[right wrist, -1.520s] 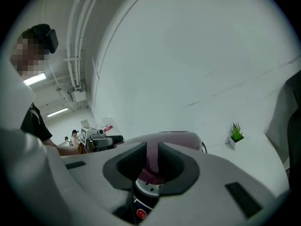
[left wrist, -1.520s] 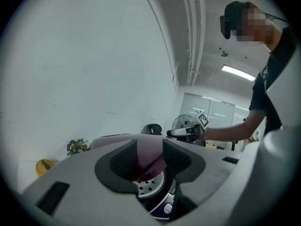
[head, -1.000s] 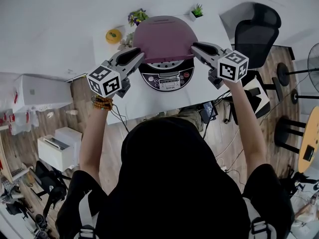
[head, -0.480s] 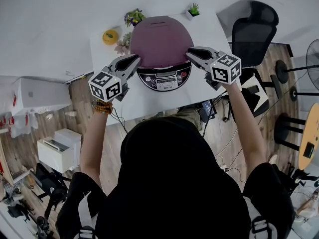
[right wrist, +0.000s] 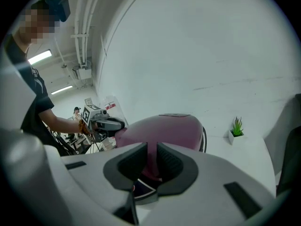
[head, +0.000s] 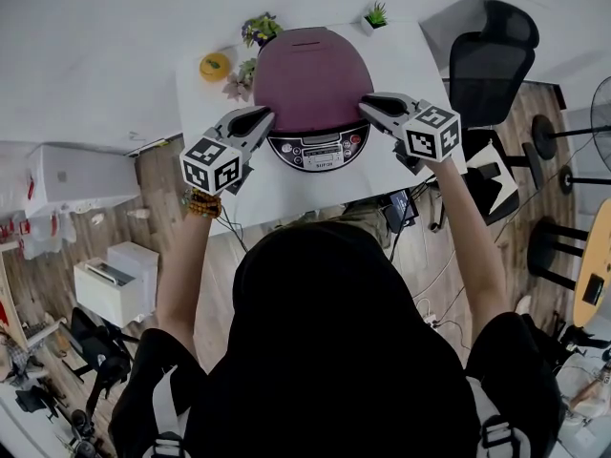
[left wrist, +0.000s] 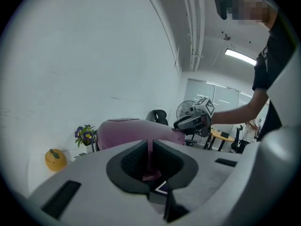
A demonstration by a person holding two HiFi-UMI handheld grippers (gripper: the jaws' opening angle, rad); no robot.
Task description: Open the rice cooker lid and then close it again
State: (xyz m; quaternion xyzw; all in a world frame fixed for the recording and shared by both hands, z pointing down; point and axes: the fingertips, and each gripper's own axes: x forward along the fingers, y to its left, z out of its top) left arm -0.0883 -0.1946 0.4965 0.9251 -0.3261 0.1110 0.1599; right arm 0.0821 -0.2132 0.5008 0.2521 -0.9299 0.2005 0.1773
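The rice cooker stands on the white table with its purple lid (head: 310,74) lying flat over the body and the dark control panel (head: 318,149) showing in front. My left gripper (head: 265,114) rests at the lid's front left edge; its jaws have just been closing and now leave only a hairline gap, with nothing clamped. In the left gripper view the lid (left wrist: 124,131) rises just beyond the left gripper (left wrist: 150,161). My right gripper (head: 368,103) sits at the front right edge, its jaws a narrow slit apart. The lid (right wrist: 174,131) shows through the right gripper (right wrist: 151,166).
Behind the cooker stand a yellow fruit-shaped ornament (head: 215,65), a small pot of flowers (head: 258,31) and a tiny green plant (head: 375,19). The table (head: 286,194) ends close in front of the cooker. A black office chair (head: 492,60) stands at the right.
The lid has swung down from half raised to flat on the cooker. Both grippers came down with it at its front corners. The left jaws have narrowed.
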